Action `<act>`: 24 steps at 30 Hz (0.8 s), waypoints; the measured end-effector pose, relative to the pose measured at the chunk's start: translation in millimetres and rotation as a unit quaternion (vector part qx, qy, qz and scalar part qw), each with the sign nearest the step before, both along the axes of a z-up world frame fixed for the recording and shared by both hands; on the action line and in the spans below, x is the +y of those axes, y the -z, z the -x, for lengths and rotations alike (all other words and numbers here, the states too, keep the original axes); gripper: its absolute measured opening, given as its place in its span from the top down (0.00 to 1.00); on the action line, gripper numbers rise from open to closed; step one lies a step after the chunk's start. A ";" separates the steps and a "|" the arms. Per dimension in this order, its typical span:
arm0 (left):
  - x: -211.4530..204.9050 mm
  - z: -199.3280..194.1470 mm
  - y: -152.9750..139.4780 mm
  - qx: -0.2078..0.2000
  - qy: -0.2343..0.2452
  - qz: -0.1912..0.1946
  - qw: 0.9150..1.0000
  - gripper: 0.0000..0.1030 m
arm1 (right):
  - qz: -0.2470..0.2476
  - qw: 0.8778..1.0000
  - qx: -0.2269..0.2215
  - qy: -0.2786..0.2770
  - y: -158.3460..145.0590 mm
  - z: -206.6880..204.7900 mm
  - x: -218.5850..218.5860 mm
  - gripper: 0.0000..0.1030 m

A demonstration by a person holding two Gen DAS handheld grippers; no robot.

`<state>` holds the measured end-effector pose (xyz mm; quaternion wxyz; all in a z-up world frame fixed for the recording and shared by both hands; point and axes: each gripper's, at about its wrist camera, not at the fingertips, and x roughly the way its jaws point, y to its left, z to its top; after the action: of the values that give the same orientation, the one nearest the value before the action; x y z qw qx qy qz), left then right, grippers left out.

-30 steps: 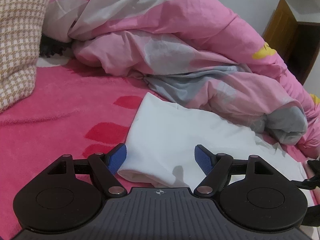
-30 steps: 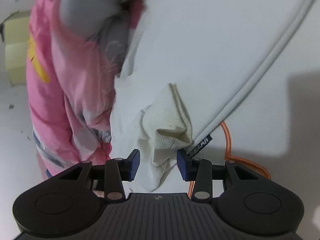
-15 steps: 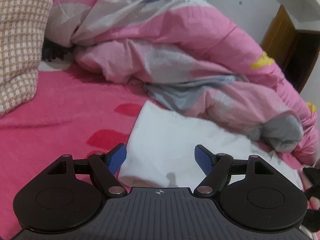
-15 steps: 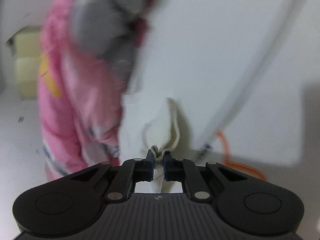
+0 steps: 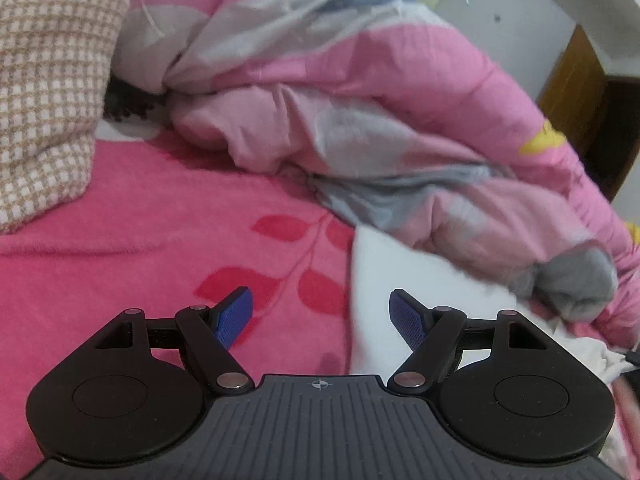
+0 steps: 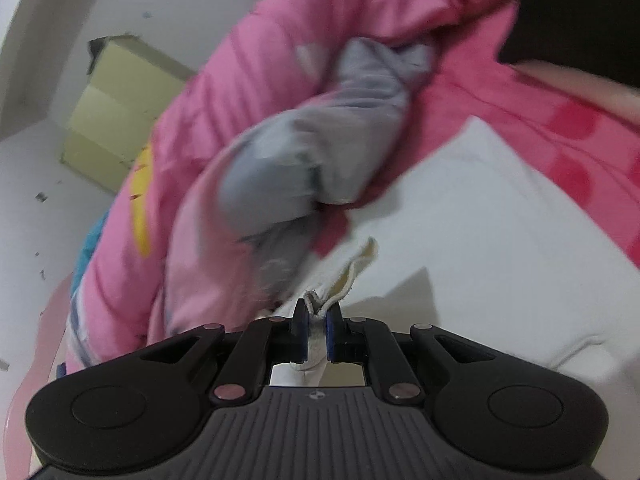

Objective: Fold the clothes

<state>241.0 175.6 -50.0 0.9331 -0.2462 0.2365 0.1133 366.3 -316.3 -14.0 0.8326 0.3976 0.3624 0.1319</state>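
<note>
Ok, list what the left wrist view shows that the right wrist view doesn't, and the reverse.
Left wrist only: the open left gripper, holding nothing, a checked pillow and a wooden cabinet.

Right wrist only: the right gripper shut on a ribbed edge of the white garment, and a pale yellow box against the wall.

Both: the white garment, the pink and grey quilt and the pink leaf-print bedsheet.

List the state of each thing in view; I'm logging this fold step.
Left gripper: open, empty.
Right gripper: shut on the white garment's ribbed edge.
White garment: partly spread on the bed.
Pink quilt: bunched up.
Checked pillow: lying on the bed.
</note>
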 end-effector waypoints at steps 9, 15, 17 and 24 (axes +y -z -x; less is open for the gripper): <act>-11.5 -11.2 12.6 0.028 0.024 -0.016 0.999 0.27 | 0.001 0.999 -0.046 0.011 7.7 9.4 -30.2 0.92; -19.9 -16.7 14.2 0.033 0.038 -0.029 0.998 0.26 | -0.003 0.999 -0.033 0.018 19.1 6.5 -44.7 0.92; -22.9 -17.7 14.4 0.035 0.043 -0.036 0.998 0.26 | 0.002 0.998 -0.068 0.015 6.5 10.6 -46.6 0.92; -24.3 -19.0 14.4 0.037 0.047 -0.036 0.998 0.26 | 0.080 0.997 0.002 0.016 49.4 25.1 -60.7 0.92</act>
<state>260.0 151.3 -64.4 0.9362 -0.1964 0.2782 0.0872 341.2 -377.1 -63.3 0.8628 0.3361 0.3672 0.0879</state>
